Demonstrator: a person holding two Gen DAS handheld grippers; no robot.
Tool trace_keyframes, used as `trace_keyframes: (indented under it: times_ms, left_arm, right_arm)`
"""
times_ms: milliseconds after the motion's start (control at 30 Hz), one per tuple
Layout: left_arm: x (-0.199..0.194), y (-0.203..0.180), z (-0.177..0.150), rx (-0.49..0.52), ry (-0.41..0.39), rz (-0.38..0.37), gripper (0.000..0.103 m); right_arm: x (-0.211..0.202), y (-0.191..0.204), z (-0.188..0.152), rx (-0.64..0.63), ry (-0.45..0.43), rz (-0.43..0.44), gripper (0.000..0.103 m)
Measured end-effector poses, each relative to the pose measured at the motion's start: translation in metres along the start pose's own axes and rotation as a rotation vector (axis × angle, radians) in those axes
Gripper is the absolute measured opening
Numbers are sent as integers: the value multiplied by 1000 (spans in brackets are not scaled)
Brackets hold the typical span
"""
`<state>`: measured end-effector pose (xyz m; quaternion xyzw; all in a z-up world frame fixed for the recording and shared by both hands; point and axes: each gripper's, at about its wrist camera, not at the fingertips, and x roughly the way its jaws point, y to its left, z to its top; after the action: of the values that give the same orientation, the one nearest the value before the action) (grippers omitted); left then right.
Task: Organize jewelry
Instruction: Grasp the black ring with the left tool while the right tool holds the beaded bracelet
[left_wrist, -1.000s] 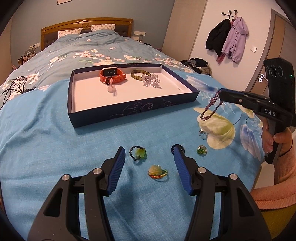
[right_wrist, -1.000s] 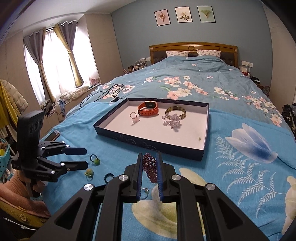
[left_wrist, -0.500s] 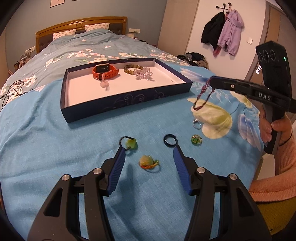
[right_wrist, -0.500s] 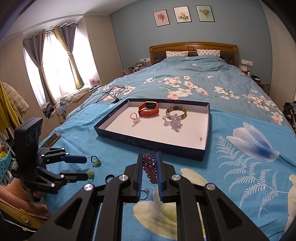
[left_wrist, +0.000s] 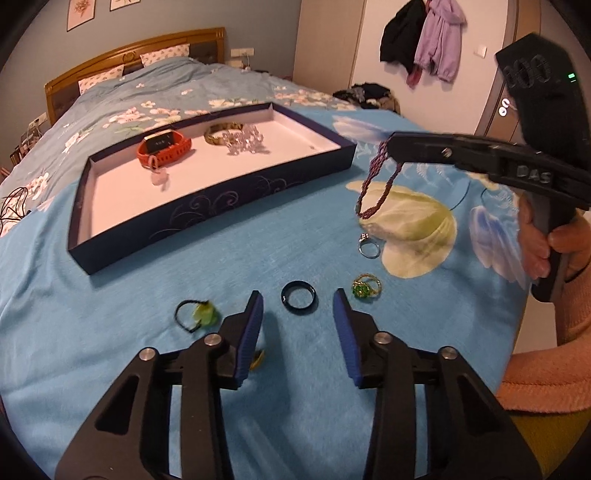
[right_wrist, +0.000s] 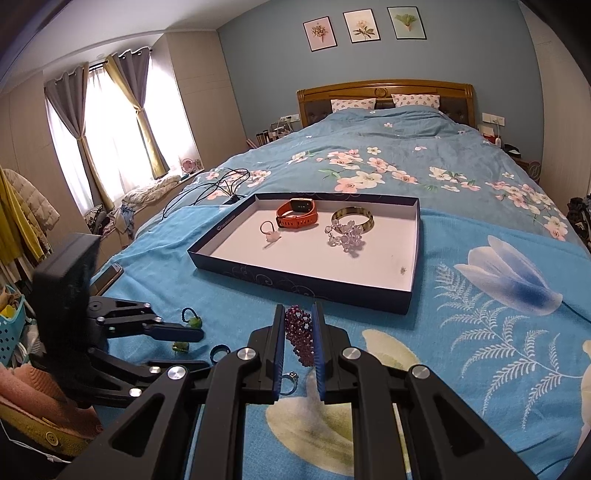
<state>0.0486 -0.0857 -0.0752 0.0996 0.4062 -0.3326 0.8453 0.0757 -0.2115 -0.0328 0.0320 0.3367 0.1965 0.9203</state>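
The left gripper is closing, its jaws flanking the black ring on the bedspread — untouched. The right gripper clamps the purple bead bracelet, the tray at 12 o'clock beyond.

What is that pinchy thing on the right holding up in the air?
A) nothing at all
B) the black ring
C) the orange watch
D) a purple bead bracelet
D: the right gripper is pinched shut on the purple bead bracelet, which dangles above the blue blanket; the orange watch lies in the tray and the black ring lies on the blanket.
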Motion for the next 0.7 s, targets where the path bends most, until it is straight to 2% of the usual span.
trace_keyframes:
  times_ms: [167,333,700]
  left_arm:
    - [10,-1,4,5,22,11,37]
    - [13,-1,6,13,28,38,22]
    - [9,-1,6,2,12,46,22]
  right_arm:
    - [1,-2,0,3,-3,4,12]
    - [4,-4,-1,8,2,11,12]
    - [4,-2,0,3,-3,15,12]
